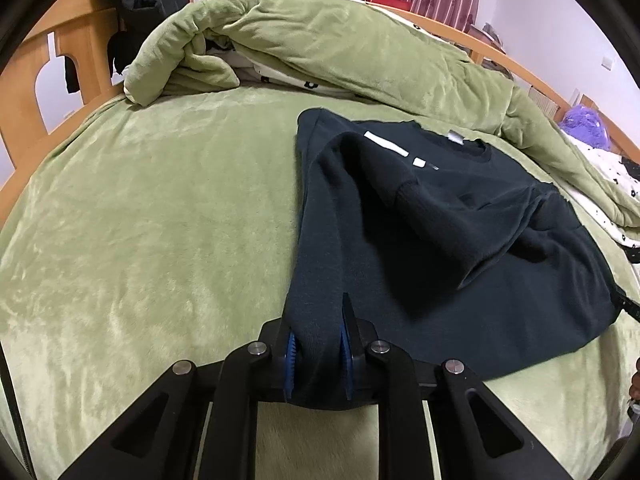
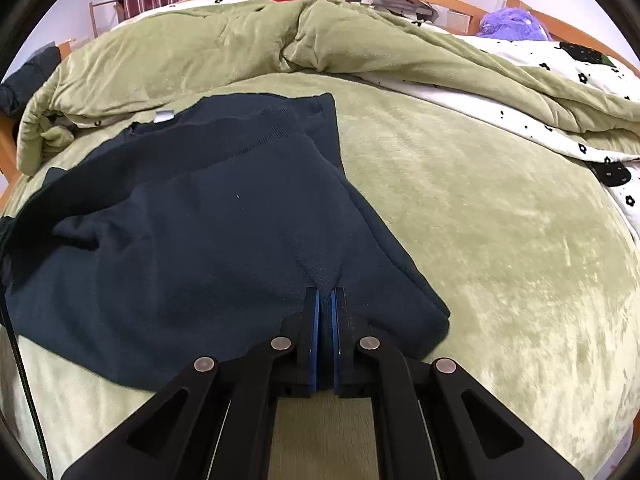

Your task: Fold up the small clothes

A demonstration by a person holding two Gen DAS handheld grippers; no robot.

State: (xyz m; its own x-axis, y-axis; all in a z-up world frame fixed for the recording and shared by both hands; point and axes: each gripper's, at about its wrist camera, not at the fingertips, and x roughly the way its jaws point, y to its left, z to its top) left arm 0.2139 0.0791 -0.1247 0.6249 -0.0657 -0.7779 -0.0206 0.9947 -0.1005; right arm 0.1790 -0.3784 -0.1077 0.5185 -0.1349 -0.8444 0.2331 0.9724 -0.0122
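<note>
Both wrist views close, angled down along each gripper, sharing the dark sweatshirt [image 1: 460, 240] on the green bed [image 2: 500, 240]

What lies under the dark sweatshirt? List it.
Under the dark sweatshirt only the green plush blanket shows around its edges. Anything beneath the fabric itself is covered and cannot be seen.

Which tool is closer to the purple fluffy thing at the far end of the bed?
Right, as far as I can tell. The right tool pinches the dark sweater's edge on the same side as the purple fluffy thing. The left tool grips the sweater's opposite edge.
</note>
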